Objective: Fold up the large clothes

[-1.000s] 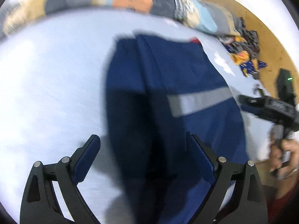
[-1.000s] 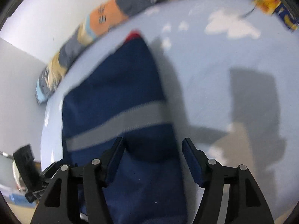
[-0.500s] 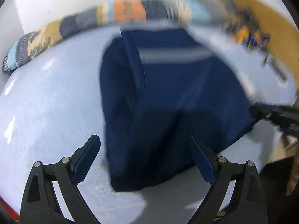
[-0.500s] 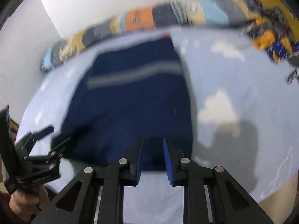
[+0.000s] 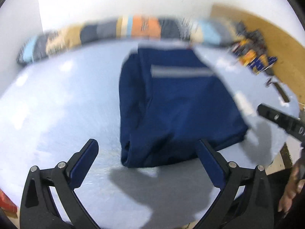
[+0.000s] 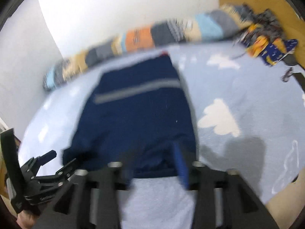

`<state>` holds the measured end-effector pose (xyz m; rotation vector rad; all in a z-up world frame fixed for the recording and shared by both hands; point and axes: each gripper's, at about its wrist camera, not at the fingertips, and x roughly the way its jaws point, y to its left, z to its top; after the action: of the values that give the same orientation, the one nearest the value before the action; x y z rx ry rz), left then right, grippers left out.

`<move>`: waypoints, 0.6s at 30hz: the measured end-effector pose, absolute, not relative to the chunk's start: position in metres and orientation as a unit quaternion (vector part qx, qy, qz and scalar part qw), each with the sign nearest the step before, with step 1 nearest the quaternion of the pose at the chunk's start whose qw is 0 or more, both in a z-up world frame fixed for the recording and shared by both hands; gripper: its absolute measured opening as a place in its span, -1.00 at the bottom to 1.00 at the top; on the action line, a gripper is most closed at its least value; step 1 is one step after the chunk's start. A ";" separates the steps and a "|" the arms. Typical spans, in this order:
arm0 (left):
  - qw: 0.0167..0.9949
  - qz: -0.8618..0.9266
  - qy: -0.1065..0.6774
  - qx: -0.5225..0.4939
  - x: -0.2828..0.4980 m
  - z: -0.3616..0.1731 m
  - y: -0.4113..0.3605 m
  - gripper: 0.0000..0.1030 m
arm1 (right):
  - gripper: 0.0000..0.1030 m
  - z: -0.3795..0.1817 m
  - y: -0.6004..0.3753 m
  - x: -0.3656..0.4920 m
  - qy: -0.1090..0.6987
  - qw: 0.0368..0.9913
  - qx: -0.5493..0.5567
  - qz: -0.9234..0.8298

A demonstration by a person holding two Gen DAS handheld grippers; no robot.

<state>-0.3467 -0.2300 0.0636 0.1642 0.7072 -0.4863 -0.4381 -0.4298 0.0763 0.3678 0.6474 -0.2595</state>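
Garment (image 5: 177, 110) navy, grey stripe. Sheet (image 6: 247, 95) light blue, white clouds. Bolster (image 5: 144, 28) patchwork: orange, grey, tan, pale blue. Gripper (image 5: 146, 164) black, blue pads. Wall (image 6: 114, 9) white.

Left gripper (image 5: 146, 158) is spread wide with nothing between the pads, angled downward; right gripper (image 6: 154, 164) is blurry, jaws partway apart and just been opening, also tilted down; a hand (image 5: 291, 189) grips the right one's handle.

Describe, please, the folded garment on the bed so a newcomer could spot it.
Start at the light blue bed sheet with white clouds. In its middle lies the folded navy garment, the only plain dark piece, crossed by one grey band.
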 end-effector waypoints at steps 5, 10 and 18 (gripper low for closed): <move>0.932 -0.235 0.269 0.054 -0.403 0.094 -0.191 1.00 | 0.27 0.089 -0.403 -0.498 0.272 0.939 0.176 -0.121; 0.951 -0.240 0.187 0.046 -0.456 0.114 -0.165 1.00 | 0.44 0.102 -0.366 -0.544 0.244 0.952 0.121 -0.138; 0.944 -0.229 0.219 0.096 -0.429 0.124 -0.194 1.00 | 0.71 0.134 -0.351 -0.532 0.253 0.953 -0.024 -0.165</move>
<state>-0.4292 -0.1939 0.1242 0.1950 0.4458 -0.4665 -0.5318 -0.3515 0.1337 -0.0481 0.5146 -0.3349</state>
